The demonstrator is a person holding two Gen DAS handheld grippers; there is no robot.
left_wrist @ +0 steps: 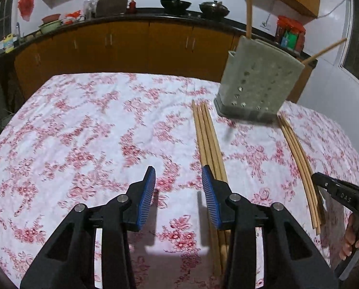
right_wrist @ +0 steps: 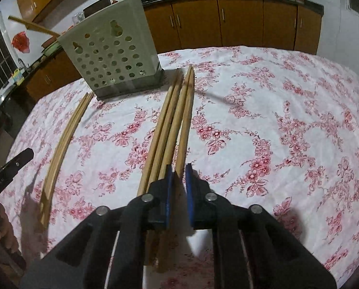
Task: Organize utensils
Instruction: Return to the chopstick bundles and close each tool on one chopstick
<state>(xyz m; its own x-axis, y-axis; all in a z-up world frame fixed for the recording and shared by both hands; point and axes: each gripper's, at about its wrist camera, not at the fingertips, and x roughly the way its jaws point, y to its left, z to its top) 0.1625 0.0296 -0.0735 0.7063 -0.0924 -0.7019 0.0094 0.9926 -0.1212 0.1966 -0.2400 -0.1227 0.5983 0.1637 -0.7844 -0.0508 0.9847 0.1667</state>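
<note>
Left wrist view: the left gripper [left_wrist: 178, 178] hangs over a floral tablecloth [left_wrist: 83, 132] with its blue-padded fingers [left_wrist: 147, 197] partly apart and nothing between them. A bundle of wooden chopsticks [left_wrist: 207, 139] lies on the cloth and runs forward from just outside the right-hand finger, passing under that finger. Ahead and to the right of the fingertips stands a grey perforated utensil holder [left_wrist: 256, 82], with chopsticks sticking up out of it. A second chopstick bundle [left_wrist: 299, 159] lies further right, past the holder. At the right edge, the right gripper [left_wrist: 336, 192] reaches toward this second bundle, and a hand [left_wrist: 355, 240] grips its handle.

Right wrist view: the right gripper [right_wrist: 178, 168] has its fingers [right_wrist: 168, 187] nearly closed on one chopstick [right_wrist: 185, 120], the rightmost of the bundle beneath it. The other chopsticks [right_wrist: 162, 125] lie just left of the left-hand finger. All point forward toward the holder [right_wrist: 112, 55], ahead and left of the fingertips. The other bundle [right_wrist: 63, 139] lies well to the left.
</note>
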